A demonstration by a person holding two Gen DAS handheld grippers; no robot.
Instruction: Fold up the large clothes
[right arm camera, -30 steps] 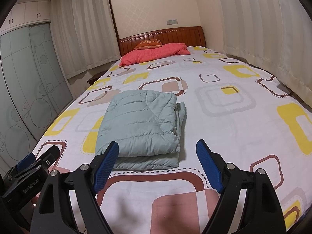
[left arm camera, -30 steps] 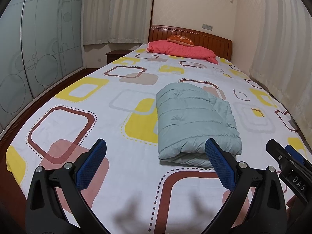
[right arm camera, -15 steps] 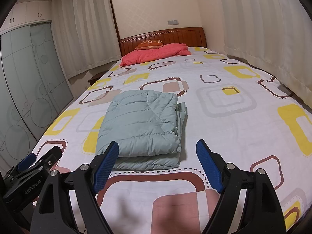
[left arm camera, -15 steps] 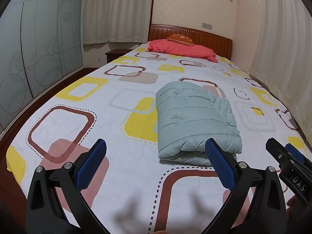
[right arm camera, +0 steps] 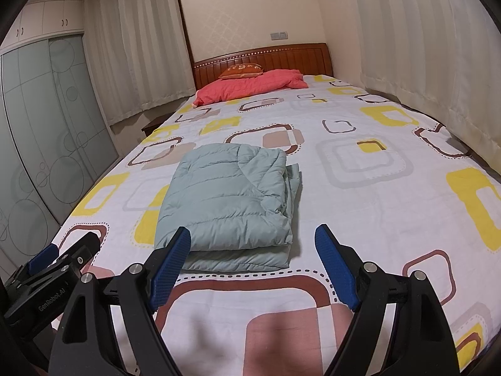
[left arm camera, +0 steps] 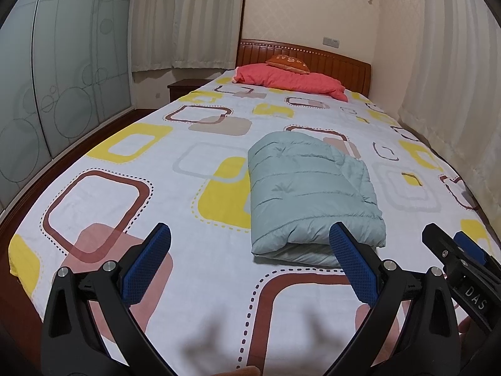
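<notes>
A pale green quilted jacket point(left arm camera: 310, 191) point(right arm camera: 228, 200) lies folded into a thick rectangle on the patterned bed sheet point(left arm camera: 119, 206) point(right arm camera: 375, 206). My left gripper point(left arm camera: 250, 235) hovers open over the foot of the bed, nothing between its blue pads; the jacket lies just beyond its right finger. My right gripper point(right arm camera: 253, 235) is open too, a little short of the jacket's near edge and apart from it. Each gripper shows at the edge of the other's view: the right one point(left arm camera: 460, 247), the left one point(right arm camera: 62, 250).
A red pillow point(left arm camera: 291, 80) with an orange cushion point(left arm camera: 288, 61) lies by the wooden headboard point(right arm camera: 266, 59). Frosted wardrobe doors point(left arm camera: 47, 78) run along the left, curtains point(right arm camera: 422, 62) hang along the right wall. A small nightstand point(left arm camera: 184, 89) stands at the bed's far left.
</notes>
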